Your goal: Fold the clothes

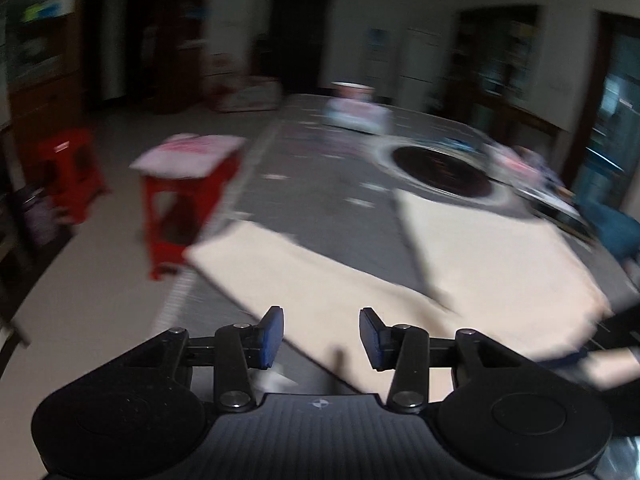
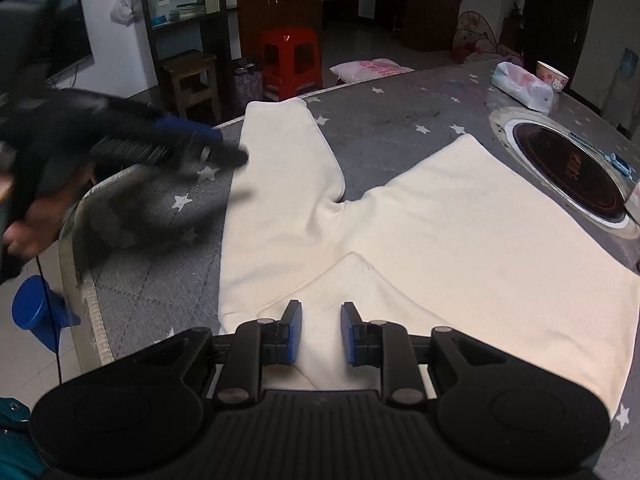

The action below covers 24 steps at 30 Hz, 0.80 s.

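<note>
- A pair of cream-white cotton trousers (image 2: pixel 420 236) lies flat on the grey star-patterned tablecloth (image 2: pixel 380 128) of a round table, legs spread in a V pointing away from the waist end.
- The landmark is the round black induction hob (image 2: pixel 568 172) set in the middle of the table; one trouser leg runs just beside it, its far hem close to the hob's rim, and the other leg runs well away from the hob toward the table edge.
- The right gripper (image 2: pixel 320 334) hovers over the waist end of the trousers, on the side of the garment away from the hob, with its blue-padded jaws parted and nothing between them.
- The left gripper (image 1: pixel 322 338) is likewise released, jaws wide with only cloth showing beyond them; its view is motion-blurred.
- From the right wrist view the left gripper (image 2: pixel 192 140) shows blurred above the table edge, near the leg farthest from the hob.
- A wrapped tissue pack (image 2: pixel 522 86) and a pink-printed bowl (image 2: pixel 552 76) sit beyond the hob.
- A red plastic stool (image 2: pixel 290 62) stands on the floor, well apart from the hob.
</note>
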Motion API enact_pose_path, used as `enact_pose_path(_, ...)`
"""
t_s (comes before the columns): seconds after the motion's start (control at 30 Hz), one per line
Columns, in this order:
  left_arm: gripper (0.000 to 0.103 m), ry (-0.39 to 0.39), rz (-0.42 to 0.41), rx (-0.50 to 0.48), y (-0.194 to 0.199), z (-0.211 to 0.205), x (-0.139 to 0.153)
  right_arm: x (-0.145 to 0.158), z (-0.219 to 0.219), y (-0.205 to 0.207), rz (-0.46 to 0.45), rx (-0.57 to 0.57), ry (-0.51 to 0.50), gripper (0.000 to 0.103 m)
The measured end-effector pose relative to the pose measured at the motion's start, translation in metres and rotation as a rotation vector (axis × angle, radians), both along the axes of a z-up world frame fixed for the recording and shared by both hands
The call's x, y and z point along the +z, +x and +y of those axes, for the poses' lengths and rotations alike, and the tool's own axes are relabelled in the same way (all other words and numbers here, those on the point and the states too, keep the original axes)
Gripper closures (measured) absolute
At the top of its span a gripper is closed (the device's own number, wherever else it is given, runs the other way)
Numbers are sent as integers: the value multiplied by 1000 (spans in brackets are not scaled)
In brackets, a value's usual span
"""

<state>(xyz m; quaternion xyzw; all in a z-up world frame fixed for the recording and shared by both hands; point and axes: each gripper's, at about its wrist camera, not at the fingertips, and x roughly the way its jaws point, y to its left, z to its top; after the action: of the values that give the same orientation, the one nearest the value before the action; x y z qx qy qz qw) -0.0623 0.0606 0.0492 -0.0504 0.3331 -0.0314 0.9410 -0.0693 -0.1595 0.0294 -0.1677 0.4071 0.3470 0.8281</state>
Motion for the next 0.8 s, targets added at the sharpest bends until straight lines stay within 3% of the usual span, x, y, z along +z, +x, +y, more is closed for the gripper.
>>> enact_pose_path(0.2,58,-18,7,168,39,41,-6,9,-7,-2,-3,-8,17,81)
enact_pose_path(0.43,60,-67,55,220,68,62,-22,16,-15,-5,-6,-20,33,81)
enact_pose_path(0.6,77,-51,58,226,75,59,-30,20,-22,-4,-14,-39,43,80)
enact_pose_path(0.67,90,-36,44,229,75,55,-29,21,-26,-3,-16,-52,49,79)
enact_pose_path(0.8,97,-26,4,208,70,45,-18,23,-38,-3,-19,-96,63,79)
